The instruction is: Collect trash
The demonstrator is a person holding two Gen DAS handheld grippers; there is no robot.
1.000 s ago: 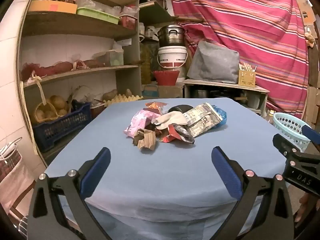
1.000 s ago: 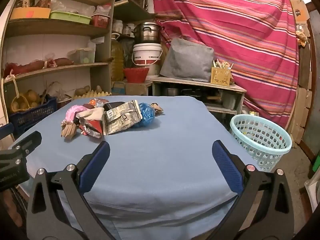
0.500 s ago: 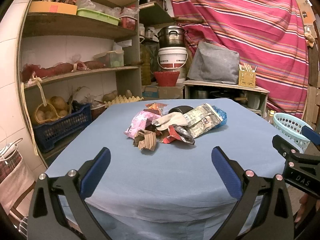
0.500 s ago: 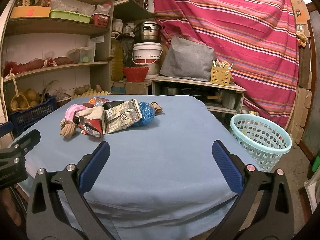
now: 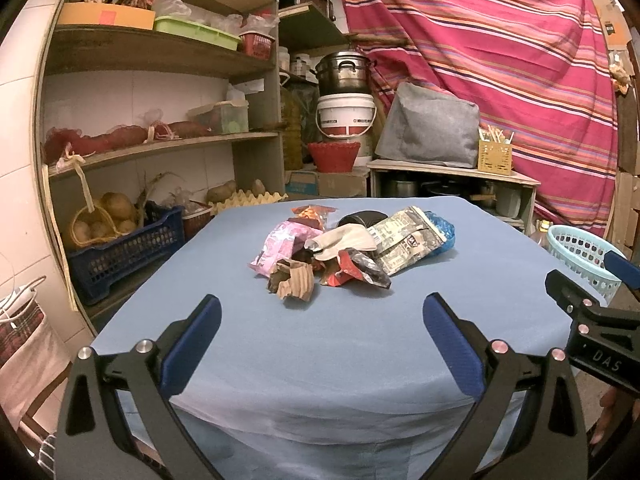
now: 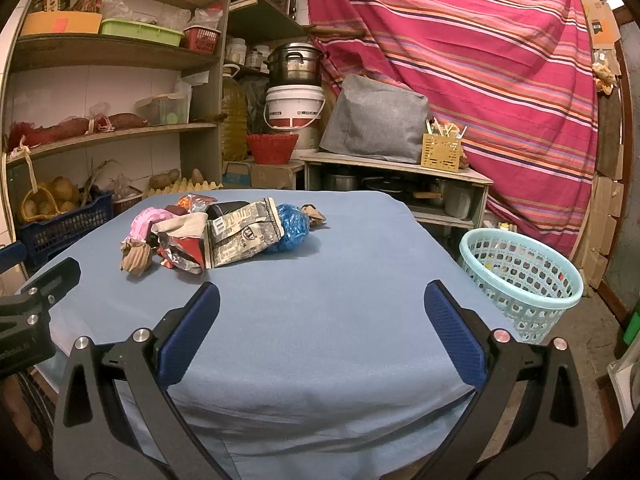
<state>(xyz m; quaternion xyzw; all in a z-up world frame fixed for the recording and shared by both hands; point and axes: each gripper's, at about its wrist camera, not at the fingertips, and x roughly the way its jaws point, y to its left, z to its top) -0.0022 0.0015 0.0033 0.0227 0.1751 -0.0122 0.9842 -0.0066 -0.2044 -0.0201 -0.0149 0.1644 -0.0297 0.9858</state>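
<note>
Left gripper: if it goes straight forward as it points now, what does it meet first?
Probably the crumpled brown paper at the near edge of the trash pile; the left gripper is open, with only bare blue tablecloth before it.

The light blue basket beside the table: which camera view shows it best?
The right wrist view: the whole basket shows, rim and perforated wall, standing on the floor. In the left wrist view only part of it shows, behind the right gripper.
</note>
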